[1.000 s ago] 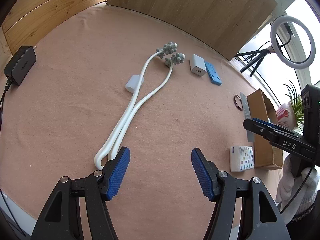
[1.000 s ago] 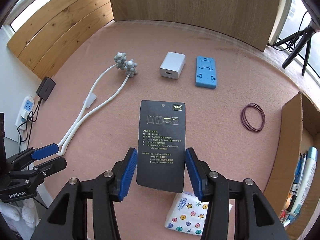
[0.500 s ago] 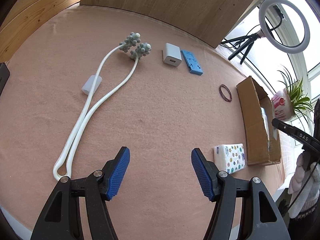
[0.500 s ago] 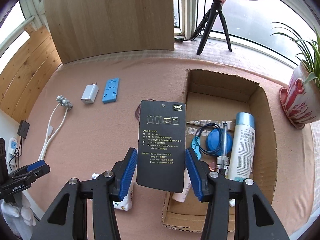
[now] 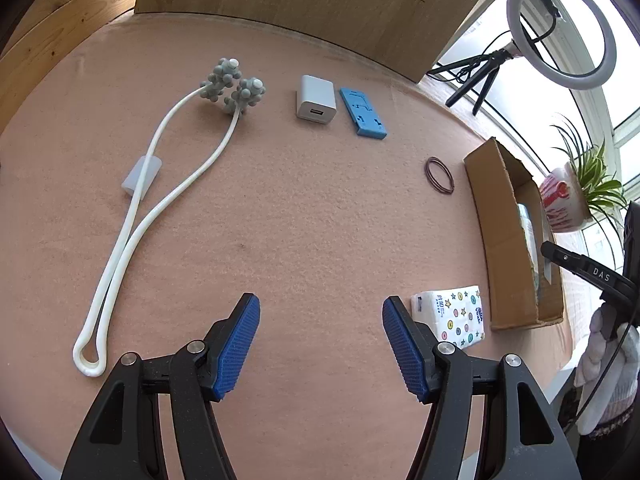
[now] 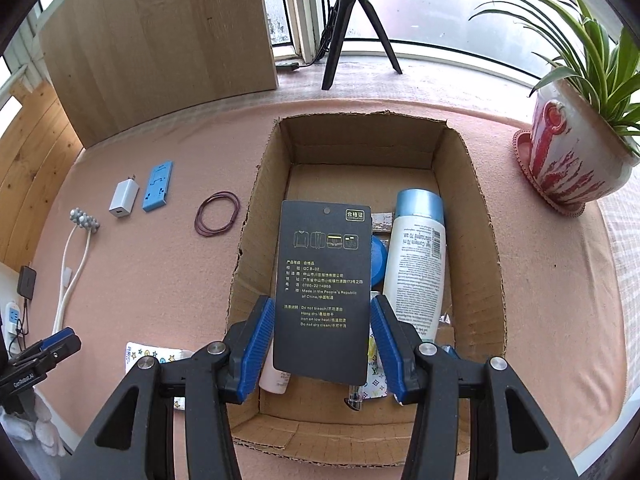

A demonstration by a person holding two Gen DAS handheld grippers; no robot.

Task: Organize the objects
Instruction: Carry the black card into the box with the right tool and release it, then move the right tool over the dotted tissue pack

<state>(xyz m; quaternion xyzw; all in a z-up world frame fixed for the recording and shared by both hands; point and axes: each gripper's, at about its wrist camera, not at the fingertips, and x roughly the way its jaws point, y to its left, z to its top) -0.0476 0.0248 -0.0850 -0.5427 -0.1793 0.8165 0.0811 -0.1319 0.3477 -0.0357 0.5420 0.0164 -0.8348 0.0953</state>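
Note:
My right gripper [image 6: 322,342] is shut on a black printed card [image 6: 322,276] and holds it over the open cardboard box [image 6: 476,208], which holds a white bottle with a blue cap [image 6: 416,264] and other small items. My left gripper [image 5: 320,340] is open and empty above the pink tabletop. On the table lie a white massager cord with grey knobbed heads [image 5: 176,168], a white charger [image 5: 315,98], a blue phone stand [image 5: 363,113], a brown hair band [image 5: 439,175] and a tissue pack [image 5: 450,316]. The box shows at right in the left wrist view [image 5: 508,236].
A potted plant [image 6: 576,152] stands right of the box. A ring light on a tripod [image 5: 560,28] stands at the window behind. A wooden panel [image 6: 160,48] leans at the table's back. A black adapter [image 6: 27,282] lies at the left edge.
My right gripper has carried the card from over the table to over the box. My left gripper has shifted right, away from the cord loop.

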